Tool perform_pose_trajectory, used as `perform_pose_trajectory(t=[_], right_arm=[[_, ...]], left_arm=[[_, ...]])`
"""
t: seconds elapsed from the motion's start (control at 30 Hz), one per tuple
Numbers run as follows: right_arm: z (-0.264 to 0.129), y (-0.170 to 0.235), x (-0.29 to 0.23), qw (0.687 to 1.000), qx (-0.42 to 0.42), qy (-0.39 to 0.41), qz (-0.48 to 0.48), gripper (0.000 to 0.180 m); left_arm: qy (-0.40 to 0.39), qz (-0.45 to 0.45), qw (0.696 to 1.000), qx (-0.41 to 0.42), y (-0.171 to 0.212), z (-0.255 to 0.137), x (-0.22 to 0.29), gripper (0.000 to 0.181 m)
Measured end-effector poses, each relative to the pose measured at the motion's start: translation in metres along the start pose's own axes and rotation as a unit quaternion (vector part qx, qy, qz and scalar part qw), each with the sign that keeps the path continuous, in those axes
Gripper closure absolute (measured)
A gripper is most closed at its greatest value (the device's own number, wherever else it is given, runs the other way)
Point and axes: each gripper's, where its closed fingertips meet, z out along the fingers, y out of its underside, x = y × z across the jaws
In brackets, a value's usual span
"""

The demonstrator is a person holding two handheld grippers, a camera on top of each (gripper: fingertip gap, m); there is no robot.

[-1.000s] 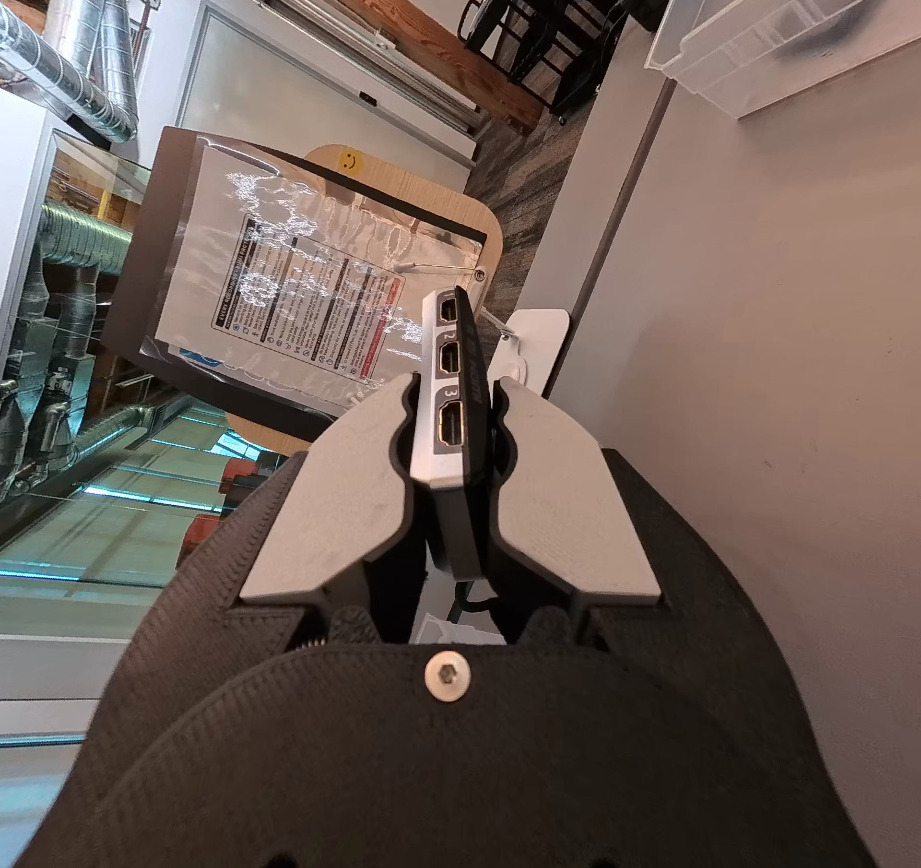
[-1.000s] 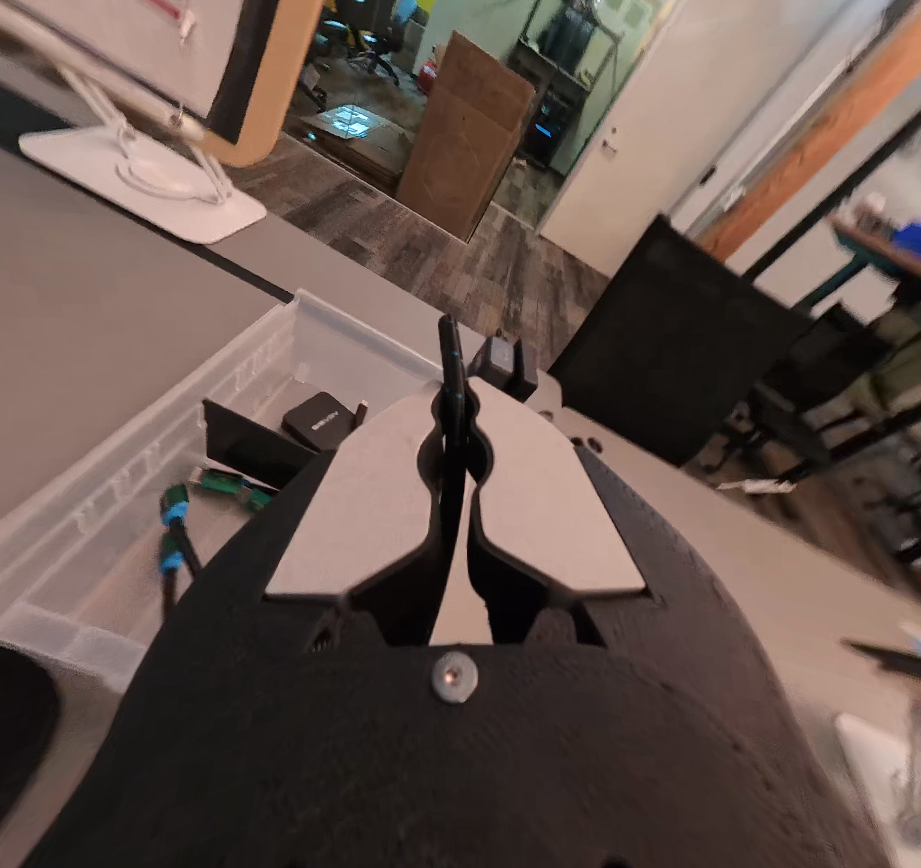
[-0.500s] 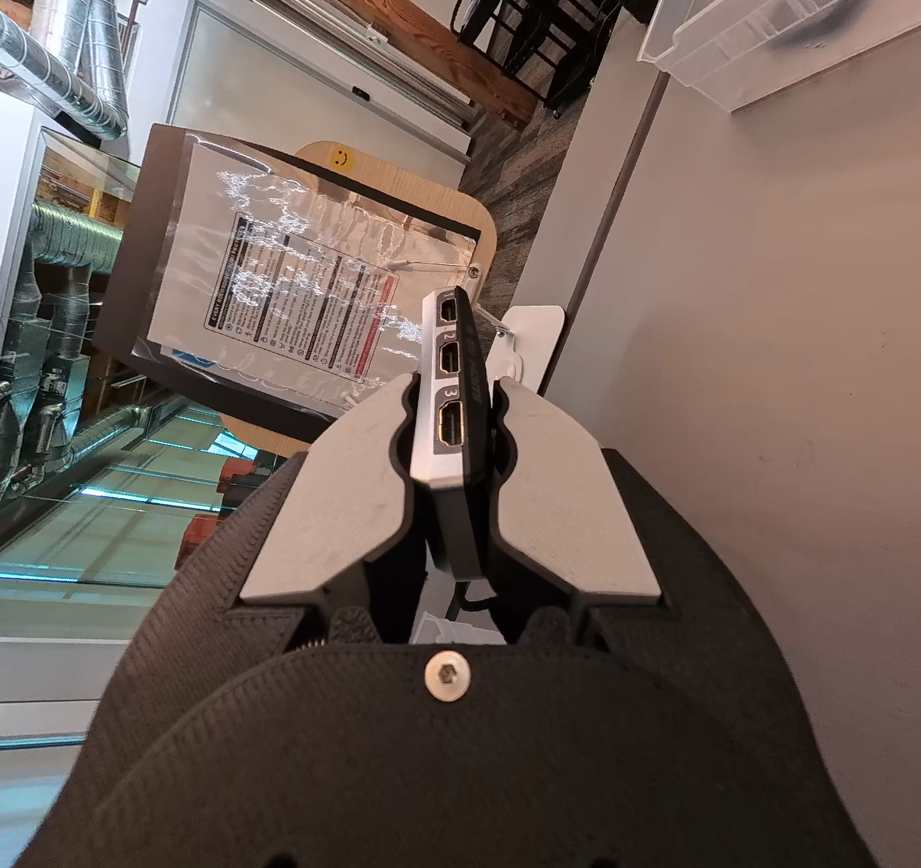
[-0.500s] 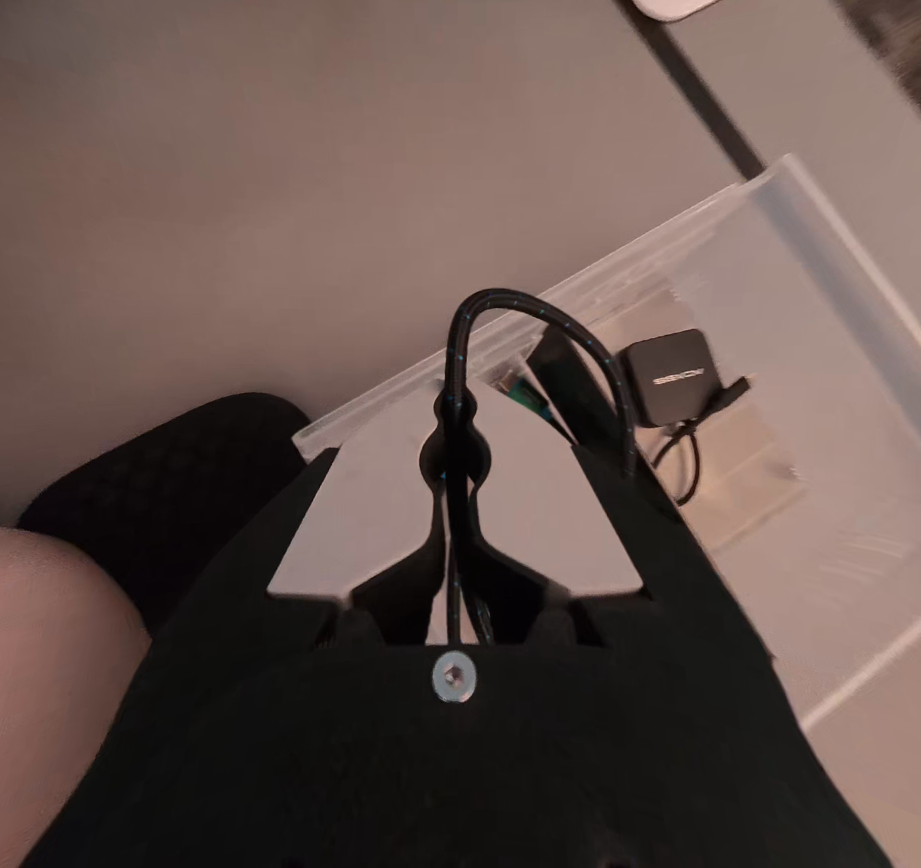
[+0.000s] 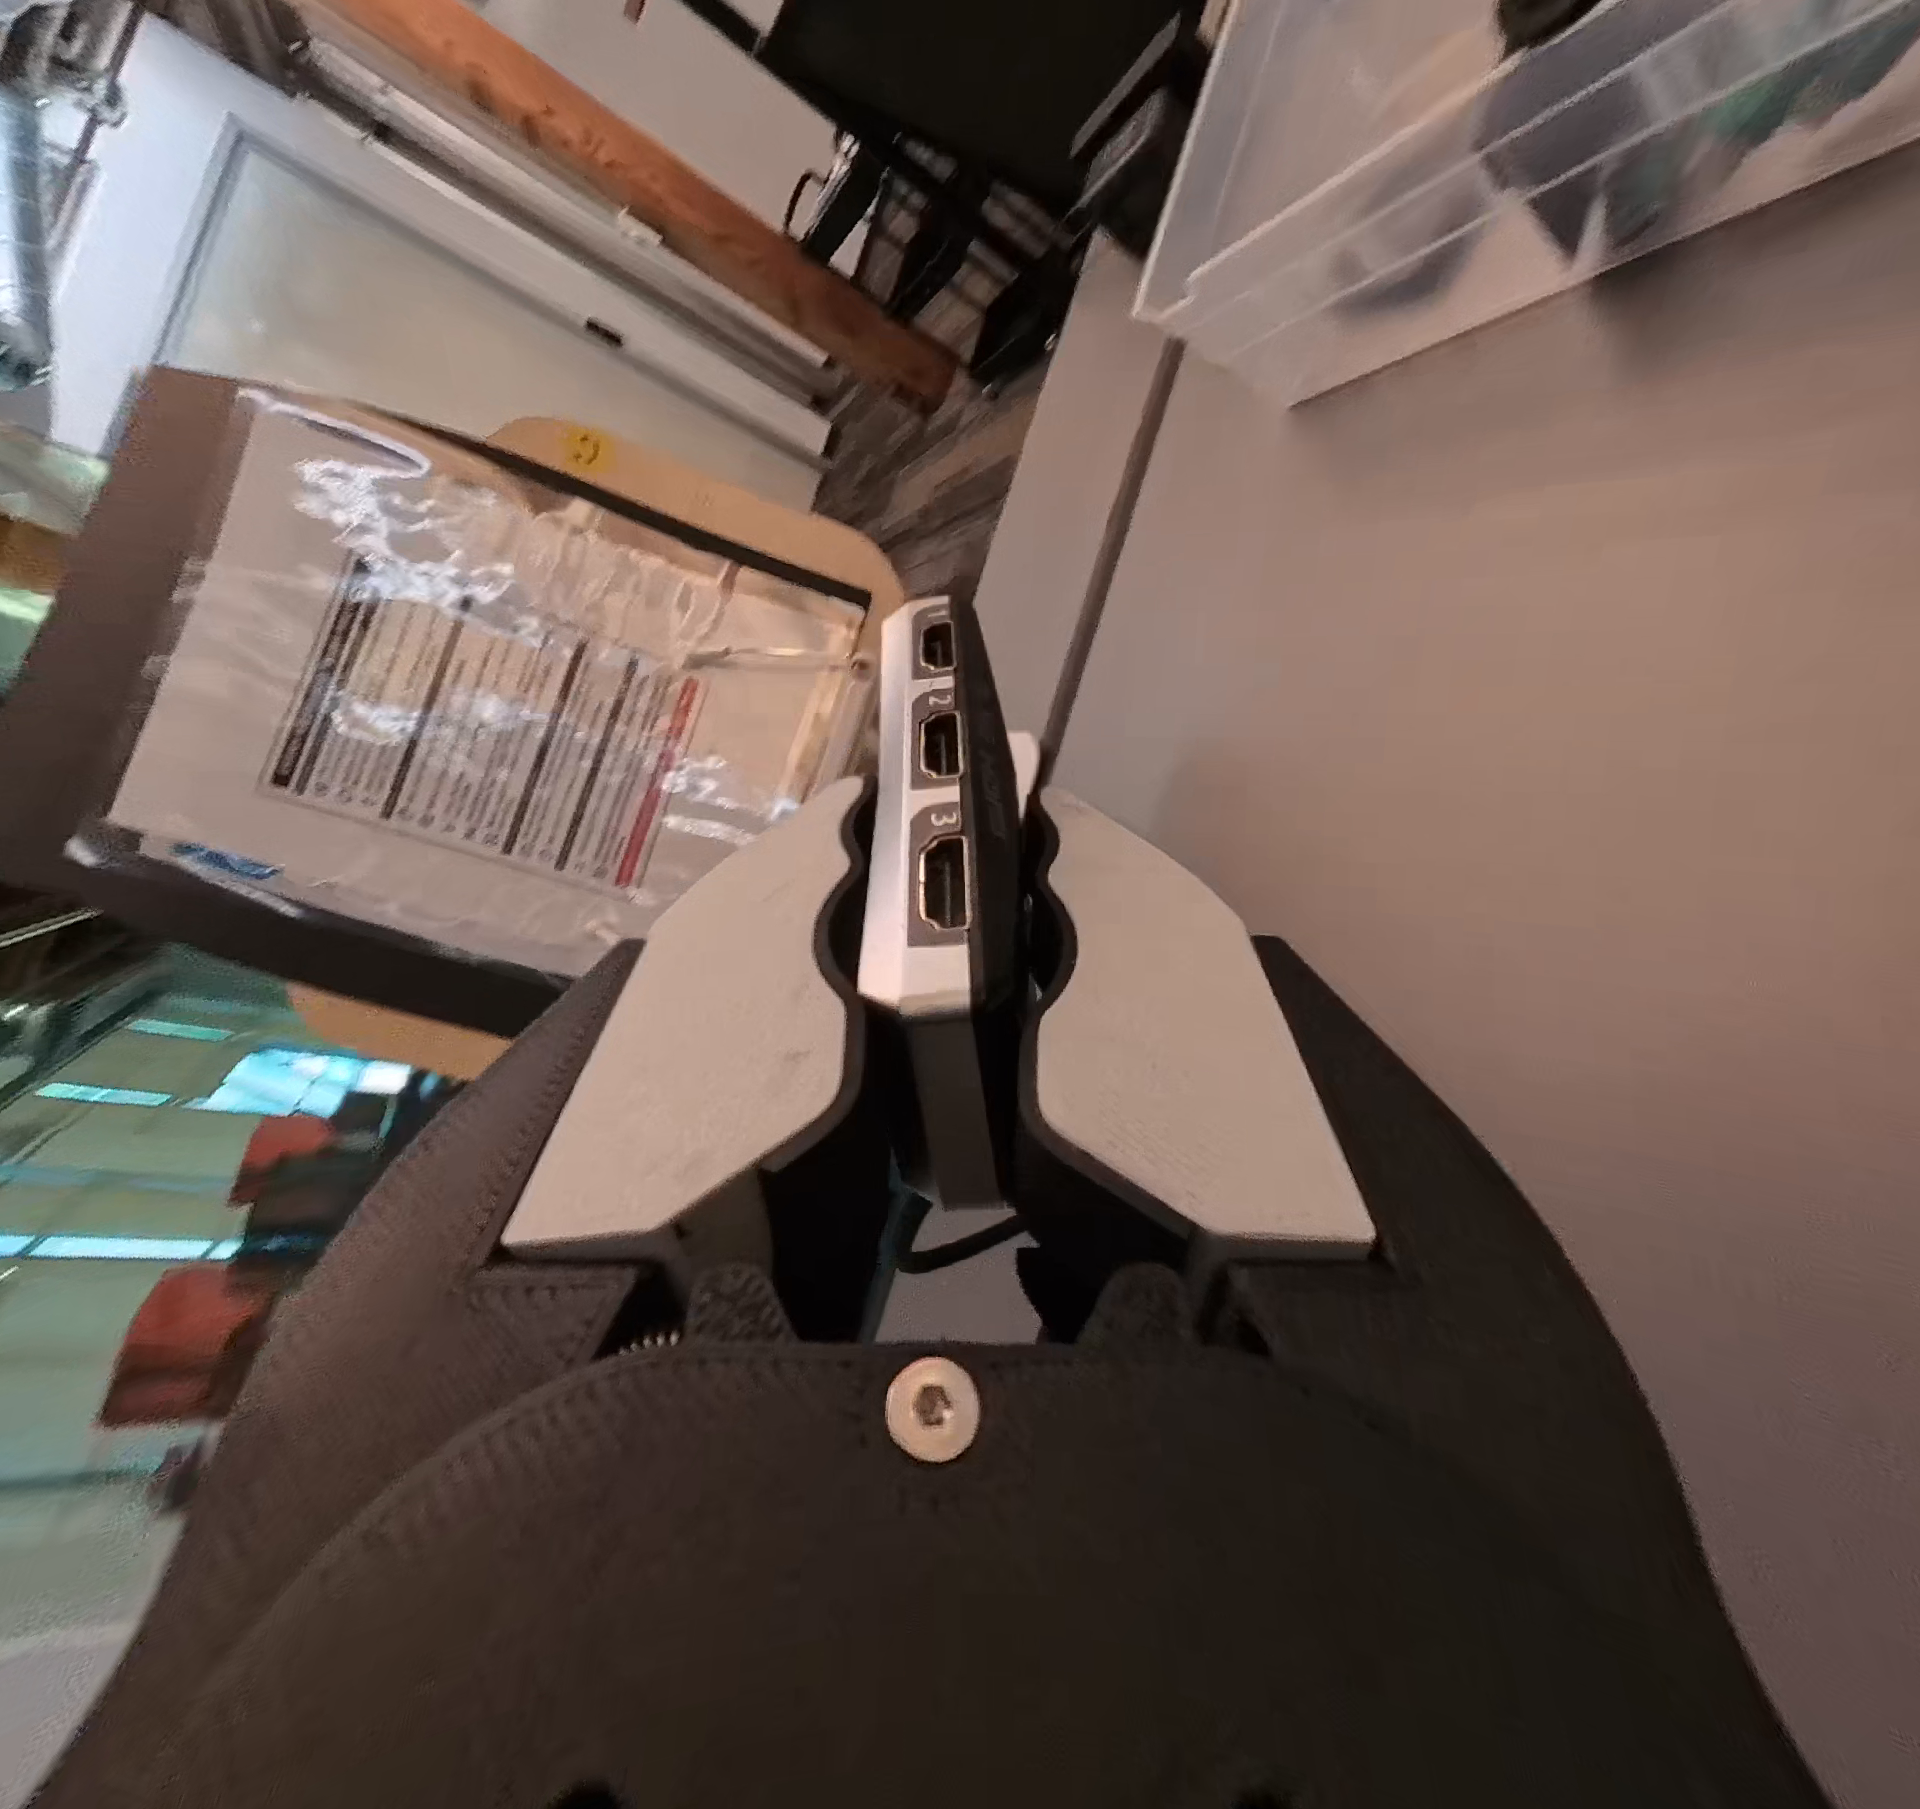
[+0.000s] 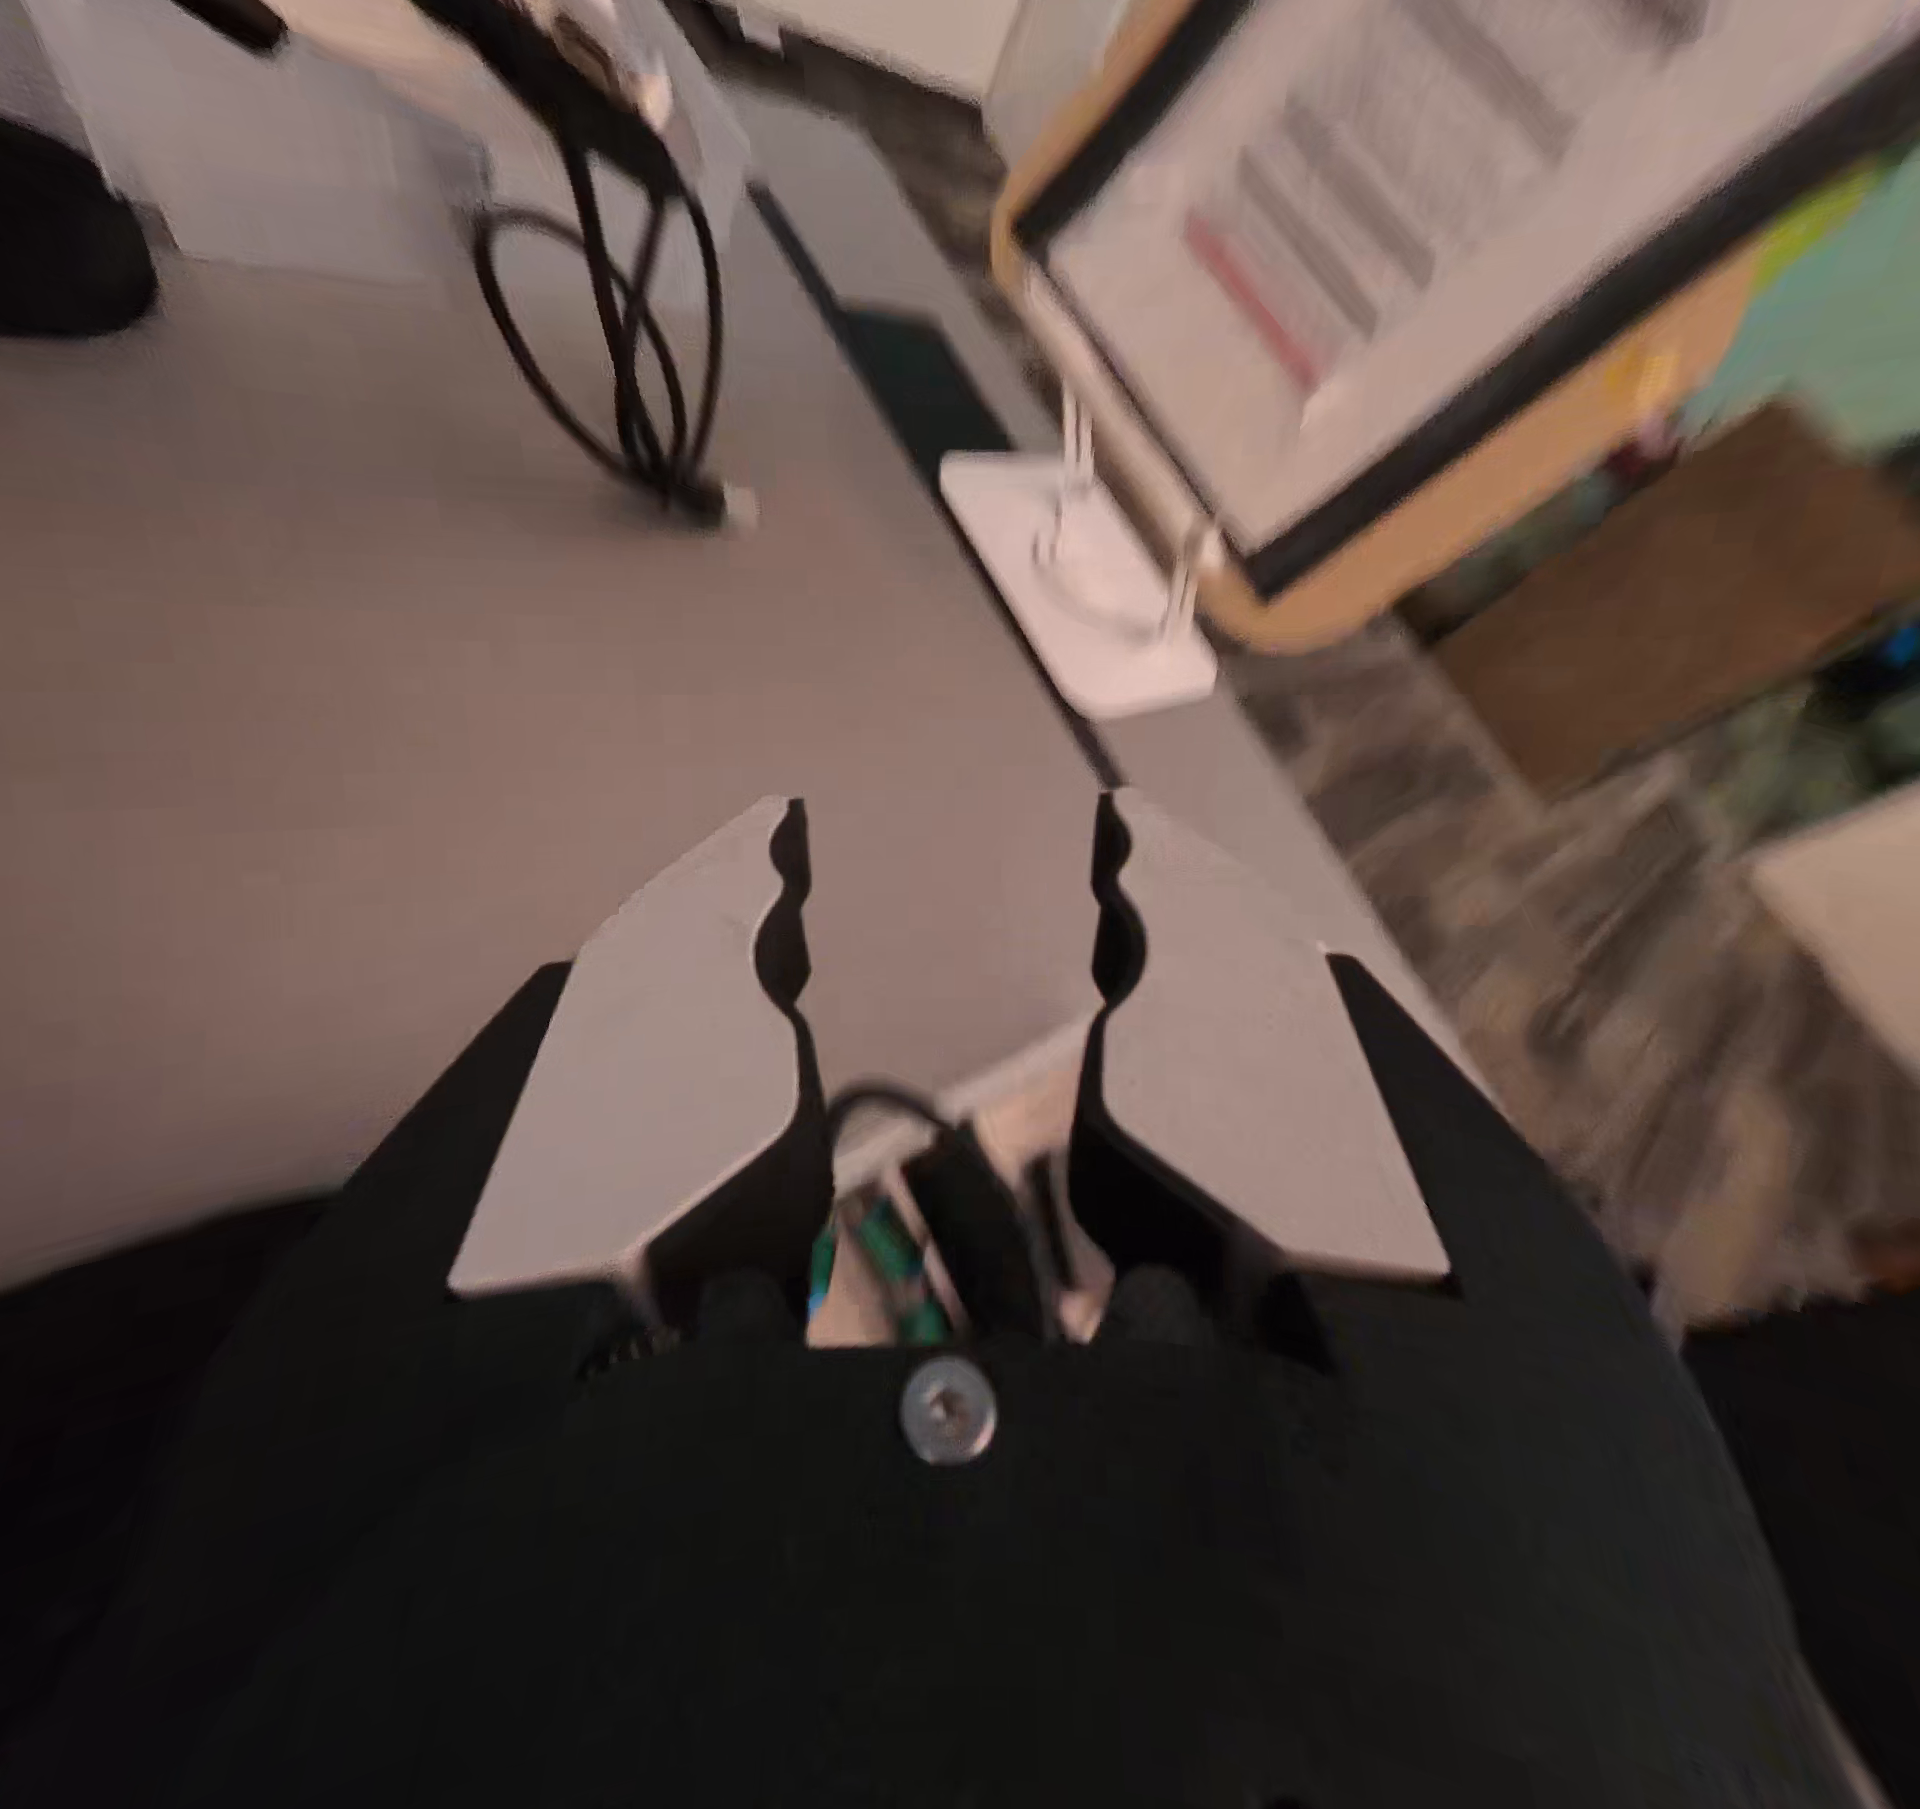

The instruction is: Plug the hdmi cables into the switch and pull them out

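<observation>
In the left wrist view my left gripper (image 5: 940,803) is shut on the HDMI switch (image 5: 914,720), a slim silver and black box held edge-on above the grey table (image 5: 1507,824). Its three ports face me and are empty. My right gripper (image 6: 945,809) is open and empty over the table (image 6: 416,772). Behind its fingers a black cable (image 6: 883,1099) lies in the clear bin (image 6: 997,1073). The switch also shows blurred at the top left of the right wrist view (image 6: 582,34), with black cables (image 6: 623,325) hanging from it to the table.
A wood-framed sign (image 5: 468,699) on a white stand (image 6: 1081,596) stands at the table's far edge. The clear bin (image 5: 1455,201) holds dark parts. Chairs and floor lie beyond the table.
My right gripper carried a black cable over the clear bin, opened and let it go, then swung toward the table and the switch. My left gripper keeps its grip on the switch and has barely shifted.
</observation>
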Motion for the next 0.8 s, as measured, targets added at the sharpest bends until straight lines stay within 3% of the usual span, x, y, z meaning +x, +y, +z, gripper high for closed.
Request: perform_pose_trajectory(t=[0.17, 0.27, 0.47, 0.6, 0.8], right_arm=[[0.039, -0.083, -0.043, 0.987, 0.113, -0.047, -0.107, 0.125], [0.072, -0.111, -0.091, 0.971, 0.123, -0.099, -0.18, 0.13], [0.115, -0.109, -0.13, 0.954, 0.058, -0.105, -0.276, 0.156], [0.117, -0.105, -0.136, 0.958, 0.047, -0.151, -0.239, 0.158], [0.117, -0.097, -0.129, 0.962, 0.03, -0.145, -0.229, 0.159]], left_arm=[[0.069, -0.01, 0.995, 0.07, -0.02, -0.02, 0.011, 0.156], [0.102, 0.0, 0.991, 0.089, -0.026, -0.026, 0.022, 0.155], [0.15, 0.024, 0.981, 0.118, -0.035, -0.033, 0.041, 0.155], [0.182, 0.001, 0.976, 0.123, -0.03, -0.036, 0.045, 0.157], [0.187, -0.005, 0.977, 0.108, -0.019, -0.035, 0.041, 0.158]])
